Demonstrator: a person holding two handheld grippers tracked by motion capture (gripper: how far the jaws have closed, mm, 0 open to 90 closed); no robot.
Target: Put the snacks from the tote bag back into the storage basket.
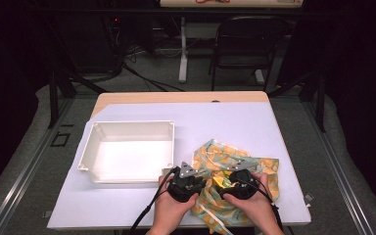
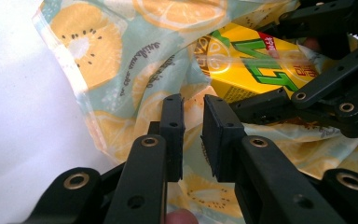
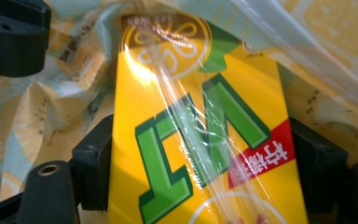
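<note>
Near the front edge of the tabletop [image 1: 127, 205], right of the white bin [image 1: 127, 152], lies a fruit-print bag [image 1: 254, 166] with both tongs at work on it. The step in hand looks like getting the yellow carton [image 3: 200, 140] out of the bag, or possibly into it; which way it is going cannot be told.

Right tongs [image 3: 200, 163]: the jaws stand wide, one on each side of the carton, pressed against its narrow sides. They have hold of it, with the straw in its clear wrapper running across the printed face between them. In the left gripper view the carton [image 2: 256, 65] sits at the bag's mouth, partly under the film.

Left tongs [image 2: 193, 135]: the jaws are nearly together, a narrow slit left between the pads, over the bag [image 2: 135, 56] material. Whether a fold of film is pinched in that slit I cannot tell; it looks likely, as a hold to steady the bag.

If the carton is coming out, the next move calls for the left tongs to keep the bag anchored while the right draws the carton clear of the opening, then carries it left toward the bin.
</note>
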